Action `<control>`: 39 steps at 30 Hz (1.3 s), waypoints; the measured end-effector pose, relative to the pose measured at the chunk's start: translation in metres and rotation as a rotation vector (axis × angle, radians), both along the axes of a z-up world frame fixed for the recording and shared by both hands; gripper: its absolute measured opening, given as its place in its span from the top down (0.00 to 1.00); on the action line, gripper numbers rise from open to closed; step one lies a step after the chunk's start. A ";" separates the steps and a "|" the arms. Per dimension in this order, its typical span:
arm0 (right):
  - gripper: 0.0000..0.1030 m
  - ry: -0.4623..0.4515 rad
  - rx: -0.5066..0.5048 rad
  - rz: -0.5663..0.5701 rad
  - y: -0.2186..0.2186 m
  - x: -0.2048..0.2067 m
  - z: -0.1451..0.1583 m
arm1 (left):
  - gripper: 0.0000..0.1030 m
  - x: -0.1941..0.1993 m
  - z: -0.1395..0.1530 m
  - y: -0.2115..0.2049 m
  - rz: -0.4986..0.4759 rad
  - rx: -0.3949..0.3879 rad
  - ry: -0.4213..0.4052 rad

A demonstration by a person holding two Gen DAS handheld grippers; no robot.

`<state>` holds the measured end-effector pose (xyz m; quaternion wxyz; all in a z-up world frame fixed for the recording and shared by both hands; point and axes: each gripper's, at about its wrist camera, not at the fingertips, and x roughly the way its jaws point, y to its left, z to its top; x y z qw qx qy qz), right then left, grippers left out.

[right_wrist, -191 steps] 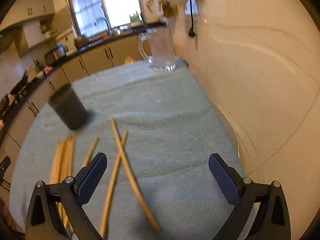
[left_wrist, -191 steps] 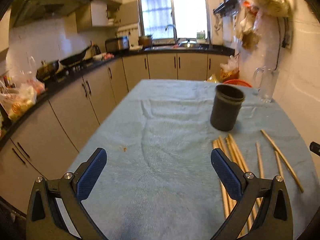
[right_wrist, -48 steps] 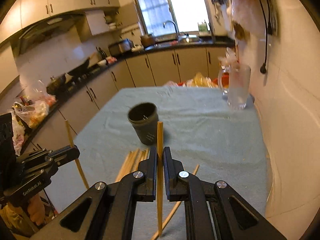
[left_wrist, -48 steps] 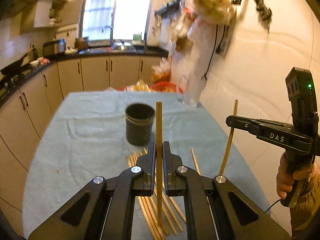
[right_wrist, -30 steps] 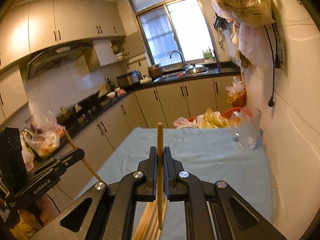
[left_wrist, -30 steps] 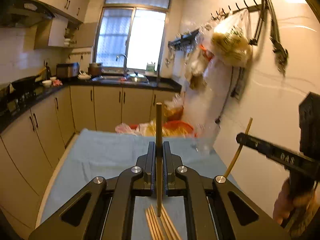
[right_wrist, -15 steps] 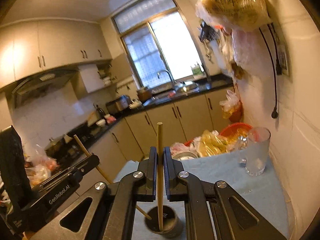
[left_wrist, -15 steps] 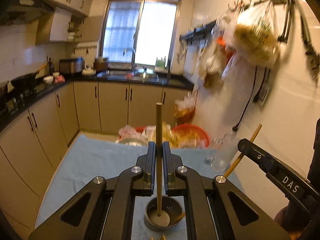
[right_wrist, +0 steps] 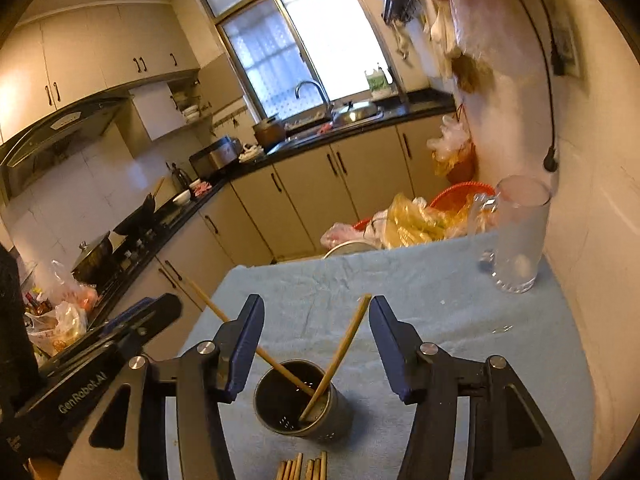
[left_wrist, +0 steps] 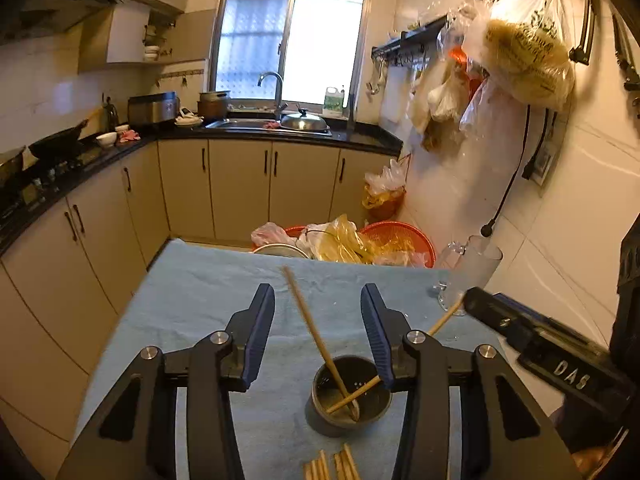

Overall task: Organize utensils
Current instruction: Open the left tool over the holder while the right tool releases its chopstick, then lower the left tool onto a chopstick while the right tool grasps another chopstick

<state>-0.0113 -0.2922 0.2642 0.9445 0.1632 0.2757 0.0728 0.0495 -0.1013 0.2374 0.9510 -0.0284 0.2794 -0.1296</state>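
A dark perforated utensil cup (left_wrist: 351,398) (right_wrist: 298,402) stands on the blue-clothed table. Two wooden chopsticks (left_wrist: 312,330) (right_wrist: 344,350) lean crossed inside it. More chopsticks (left_wrist: 332,468) (right_wrist: 302,470) lie on the cloth in front of the cup. My left gripper (left_wrist: 318,320) is open and empty above the cup. My right gripper (right_wrist: 316,322) is open and empty above the cup too. The right gripper's body shows at the right of the left wrist view (left_wrist: 560,360); the left gripper's body shows at the left of the right wrist view (right_wrist: 80,380).
A glass mug (left_wrist: 468,276) (right_wrist: 516,236) stands at the table's far right by the wall. Orange baskets and plastic bags (left_wrist: 360,242) sit past the far edge. Cabinets run along the left; bags hang on the right wall.
Both grippers have opened and let go of their chopsticks, which now lean in the cup. Before that, both had lifted a chopstick from the table and carried it over the cup.
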 end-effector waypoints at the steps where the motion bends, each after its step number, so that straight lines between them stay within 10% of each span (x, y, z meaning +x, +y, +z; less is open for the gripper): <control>1: 0.43 -0.003 -0.006 -0.001 0.000 -0.006 0.004 | 0.56 -0.007 0.003 0.005 0.004 -0.009 0.001; 11: 0.27 0.079 -0.131 -0.008 -0.007 -0.095 0.005 | 0.39 -0.094 -0.006 0.051 0.038 0.003 0.001; 22: 0.26 0.362 -0.134 0.003 -0.038 -0.192 -0.113 | 0.40 -0.140 -0.141 0.059 -0.041 0.047 0.312; 30: 0.26 0.394 -0.029 0.019 -0.040 -0.189 -0.160 | 0.84 -0.126 -0.204 0.013 -0.122 0.215 0.407; 39: 0.26 0.401 -0.015 0.031 -0.030 -0.164 -0.179 | 0.95 -0.116 -0.207 0.009 -0.113 0.233 0.406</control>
